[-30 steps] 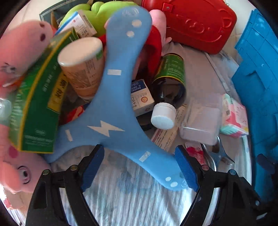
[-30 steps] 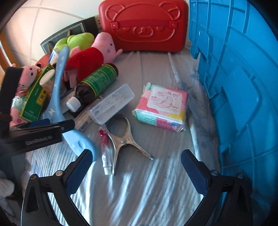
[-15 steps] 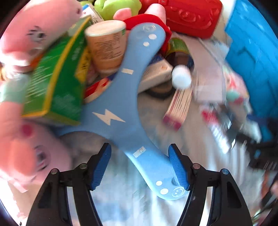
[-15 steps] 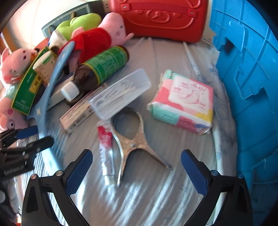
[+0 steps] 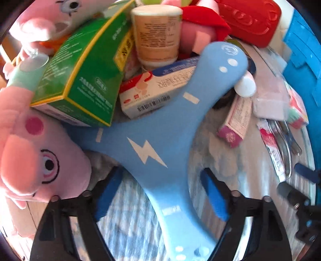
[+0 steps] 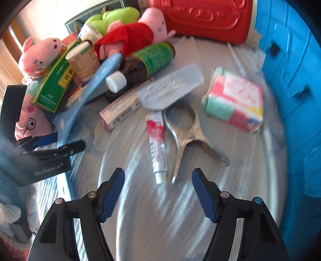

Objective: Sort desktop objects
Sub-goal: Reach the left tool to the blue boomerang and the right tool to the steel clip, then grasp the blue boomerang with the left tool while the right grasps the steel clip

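Since 0.5 s ago the left gripper (image 5: 162, 192) has pushed further in over the blue boomerang toy (image 5: 154, 140), so that one blade of the toy now runs down between its 2 blue-padded fingers; the jaws stand apart on either side of that blade, and whether the pads touch it cannot be told. Over the same time the right gripper (image 6: 158, 192) has come lower toward the striped cloth (image 6: 160, 220), its jaws spread wide and holding nothing, with the small toothpaste tube (image 6: 157, 144) and the metal clamp (image 6: 184, 138) lying side by side just ahead of it.

Resting on the boomerang's far blades is a pile: a green box (image 5: 84, 76), a red-and-white carton (image 5: 154, 90) and a beige cup (image 5: 156, 34). A pink pig plush (image 5: 34, 156) presses against the toy's left blade.

From the right wrist view, a brown bottle (image 6: 146, 64) with a white cap lies on its side beside a clear plastic case (image 6: 170, 88), and a long pink carton (image 6: 120, 112) sits near them. A pink tissue pack (image 6: 234, 100) lies near the blue crate (image 6: 291, 80). A red case (image 6: 202, 18) stands at the far edge.
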